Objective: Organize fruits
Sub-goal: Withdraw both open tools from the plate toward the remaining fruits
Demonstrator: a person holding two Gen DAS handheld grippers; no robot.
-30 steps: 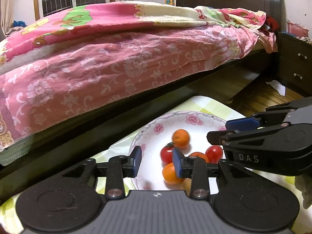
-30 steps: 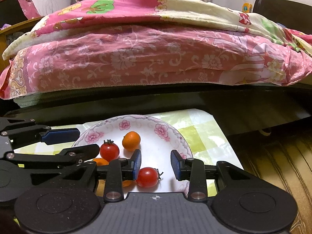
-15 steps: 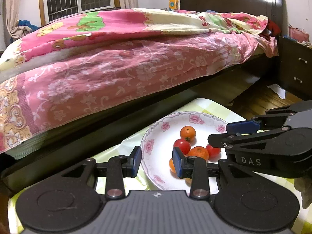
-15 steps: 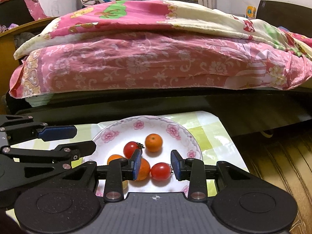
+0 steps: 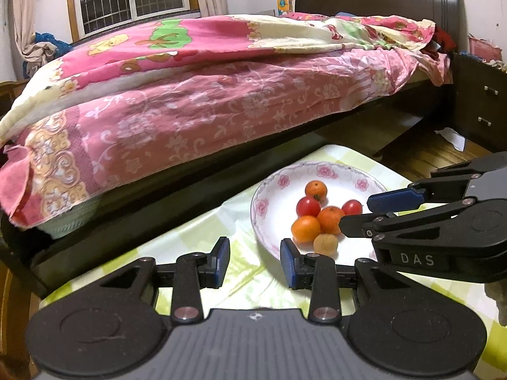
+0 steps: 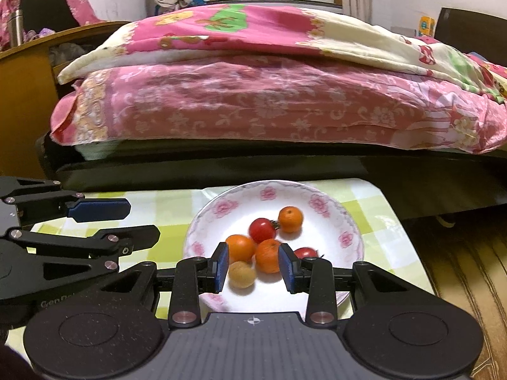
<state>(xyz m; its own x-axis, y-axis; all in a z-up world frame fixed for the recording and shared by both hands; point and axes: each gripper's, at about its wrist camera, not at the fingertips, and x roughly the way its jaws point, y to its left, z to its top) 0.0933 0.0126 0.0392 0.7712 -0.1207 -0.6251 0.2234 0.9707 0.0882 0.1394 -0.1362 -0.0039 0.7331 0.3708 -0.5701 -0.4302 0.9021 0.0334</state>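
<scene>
A white plate with pink flowers [image 5: 269, 190] [image 6: 345, 221] sits on a green-checked table. It holds three oranges, two red tomatoes and a small tan fruit [image 5: 325, 243] [image 6: 241, 274]. One orange [image 5: 316, 189] [image 6: 290, 219] lies at the far side, one tomato [image 5: 308, 206] [image 6: 262, 230] beside it. My left gripper [image 5: 255, 263] is open and empty, above the table just left of the plate. My right gripper [image 6: 253, 267] is open and empty, above the plate's near side; it shows in the left wrist view [image 5: 364, 210].
A bed with a pink flowered quilt [image 5: 206, 101] [image 6: 269, 101] and dark frame runs along the far side of the table [image 5: 196, 240]. A dark nightstand [image 5: 481, 107] stands at the right. Wooden floor [image 6: 459, 269] lies to the right of the table.
Both grippers have pulled back and away from the plate, so it looks smaller and farther. The left gripper has also shifted left, off the plate. Both stay open.
</scene>
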